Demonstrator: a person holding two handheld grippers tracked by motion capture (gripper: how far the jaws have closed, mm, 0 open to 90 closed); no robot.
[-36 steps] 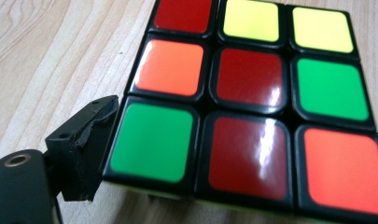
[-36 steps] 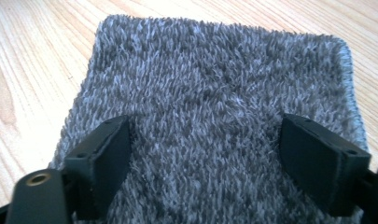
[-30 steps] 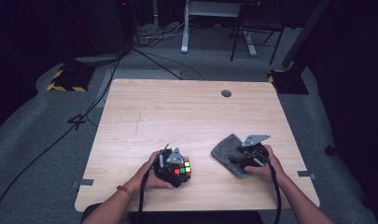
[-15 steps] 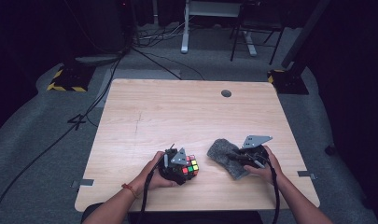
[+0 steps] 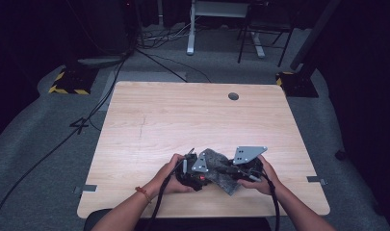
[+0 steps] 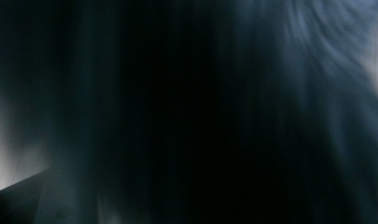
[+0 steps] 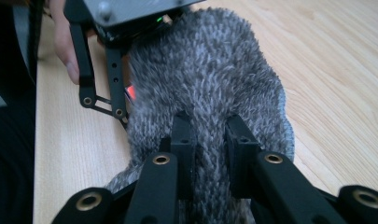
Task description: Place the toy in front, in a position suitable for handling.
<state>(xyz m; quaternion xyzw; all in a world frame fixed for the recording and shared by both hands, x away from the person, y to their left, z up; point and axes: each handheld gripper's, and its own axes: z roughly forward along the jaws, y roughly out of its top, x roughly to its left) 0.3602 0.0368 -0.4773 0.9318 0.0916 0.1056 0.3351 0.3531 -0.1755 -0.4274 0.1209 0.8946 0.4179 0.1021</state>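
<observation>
Right gripper (image 7: 209,135) pinching grey cloth (image 7: 210,70); left gripper (image 5: 195,168) apparently clamped on cube (image 5: 198,180) under cloth, left view blurred.

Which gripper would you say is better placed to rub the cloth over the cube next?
Probably the right gripper: its jaws pinch the grey cloth, which already lies against the cube in the left gripper.

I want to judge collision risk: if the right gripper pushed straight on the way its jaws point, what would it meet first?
Probably the left gripper: the right gripper, shut on the grey cloth, points at it just beyond the cloth.
</observation>
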